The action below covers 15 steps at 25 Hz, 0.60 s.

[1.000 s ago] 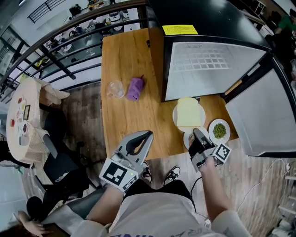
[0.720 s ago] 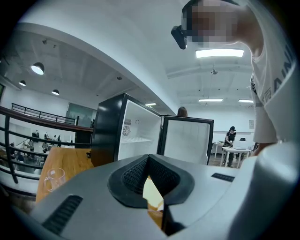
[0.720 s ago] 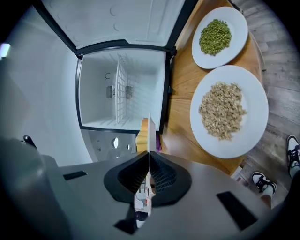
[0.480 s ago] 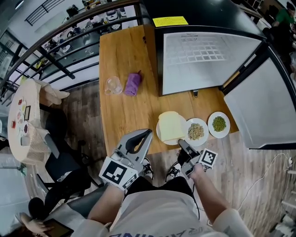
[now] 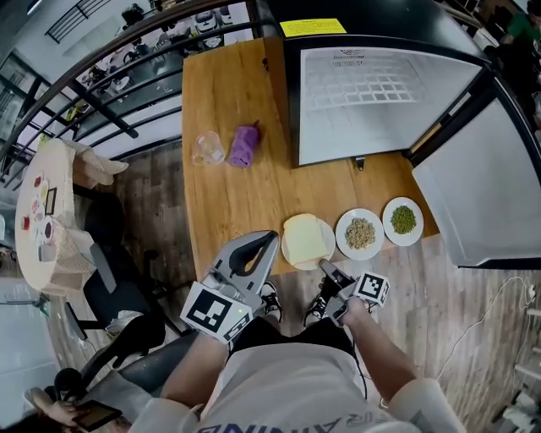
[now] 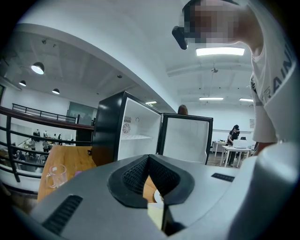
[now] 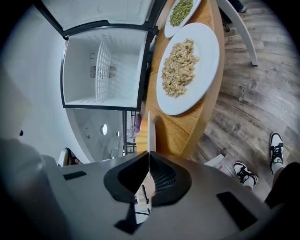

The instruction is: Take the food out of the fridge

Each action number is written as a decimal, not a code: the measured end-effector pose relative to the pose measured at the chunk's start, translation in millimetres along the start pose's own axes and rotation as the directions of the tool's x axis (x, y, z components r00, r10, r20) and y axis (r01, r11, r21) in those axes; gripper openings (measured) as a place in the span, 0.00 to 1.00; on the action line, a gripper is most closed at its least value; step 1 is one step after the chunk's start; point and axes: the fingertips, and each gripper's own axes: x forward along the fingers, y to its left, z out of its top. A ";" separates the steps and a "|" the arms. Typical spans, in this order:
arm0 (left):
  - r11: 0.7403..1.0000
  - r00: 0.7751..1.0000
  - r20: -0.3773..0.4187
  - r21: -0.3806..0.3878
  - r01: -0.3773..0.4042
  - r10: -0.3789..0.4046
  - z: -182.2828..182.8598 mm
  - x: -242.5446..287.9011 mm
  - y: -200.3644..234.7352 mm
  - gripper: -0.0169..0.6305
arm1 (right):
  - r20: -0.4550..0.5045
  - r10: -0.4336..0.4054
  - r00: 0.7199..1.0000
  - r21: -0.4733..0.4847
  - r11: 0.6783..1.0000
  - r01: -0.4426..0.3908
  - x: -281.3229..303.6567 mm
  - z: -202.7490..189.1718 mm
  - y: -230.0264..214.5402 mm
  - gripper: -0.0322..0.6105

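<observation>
A white plate with pale bread slices [image 5: 306,241] sits by the table's front edge, left of a plate of grains [image 5: 360,233] and a plate of green peas [image 5: 403,221]. My right gripper [image 5: 324,267] is shut on the bread plate's near rim. In the right gripper view this rim [image 7: 149,133] shows edge-on between the pads of the right gripper [image 7: 149,161], with the grains [image 7: 180,68] and the peas [image 7: 180,13] beyond. My left gripper [image 5: 267,241] hovers shut and empty at the table edge, left of the bread plate. The left gripper [image 6: 149,159] faces the open fridge [image 6: 136,133].
The black fridge [image 5: 380,101] stands open at the table's back right, its white inside bare, with its door [image 5: 486,194] swung out to the right. A glass mug [image 5: 207,148] and a purple cloth [image 5: 245,144] lie on the wooden table [image 5: 228,203]. The floor [image 7: 253,108] lies below.
My right gripper has drawn the bread plate from in front of the fridge, nearer and to the left, down to the table's front edge beside the grains plate. The left gripper has stayed put.
</observation>
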 end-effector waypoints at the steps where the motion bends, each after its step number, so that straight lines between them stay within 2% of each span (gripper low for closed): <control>1: 1.000 1.000 0.001 0.000 0.000 0.000 0.1 0.0 0.1 0.04 | 0.000 -0.003 1.000 0.000 1.000 0.003 -0.2 0.0 -1.0 0.09; 9: 1.000 1.000 -0.003 0.000 0.010 -0.010 1.0 1.3 -2.8 0.04 | -0.048 -0.069 0.996 0.046 0.996 0.071 -0.7 -3.3 -13.5 0.09; 15: 1.000 1.000 -0.004 0.001 0.009 -0.009 -0.5 1.4 -2.3 0.04 | -0.081 -0.099 0.992 0.062 0.993 0.105 0.5 -6.0 -17.9 0.13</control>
